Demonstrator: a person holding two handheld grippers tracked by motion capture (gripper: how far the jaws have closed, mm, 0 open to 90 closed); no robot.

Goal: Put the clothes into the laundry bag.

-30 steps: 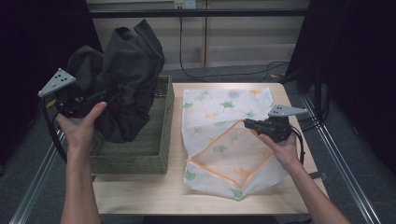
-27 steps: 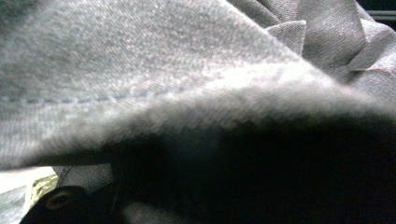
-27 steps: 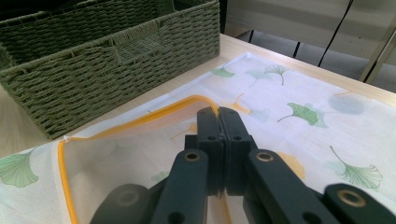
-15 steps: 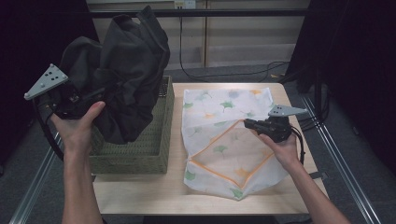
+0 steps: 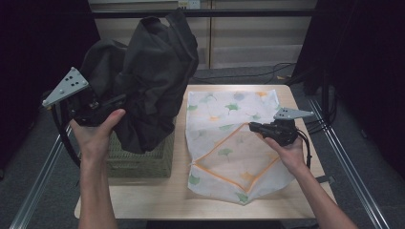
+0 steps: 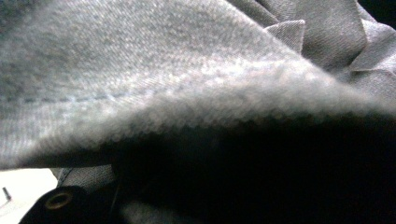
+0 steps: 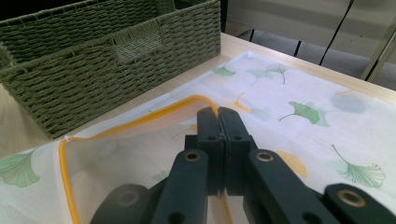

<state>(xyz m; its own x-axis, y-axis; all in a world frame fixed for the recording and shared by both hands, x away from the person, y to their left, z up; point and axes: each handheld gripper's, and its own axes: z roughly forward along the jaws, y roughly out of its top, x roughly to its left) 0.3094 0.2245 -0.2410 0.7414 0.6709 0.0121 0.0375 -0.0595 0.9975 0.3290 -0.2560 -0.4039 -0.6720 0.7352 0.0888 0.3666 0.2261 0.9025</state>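
Currently my left gripper [image 5: 114,102] clamps a bunched dark garment [image 5: 143,81] above the wicker basket [image 5: 138,160]: soft, floppy, bulky, best gripped at a thick fold. My right gripper [image 5: 253,127], jaws together, pinches the orange rim of the mesh laundry bag [image 5: 229,119] on the worktop [image 5: 157,200].

Overhead light is falling evenly on the tabletop [image 5: 143,200], while the room's edges are sinking into darkness. In the left gripper view, dark cloth [image 6: 187,70] is lying blurred against the lens, shadowed below. In the right gripper view, the claw [image 7: 218,119] is showing sharply, without glare.
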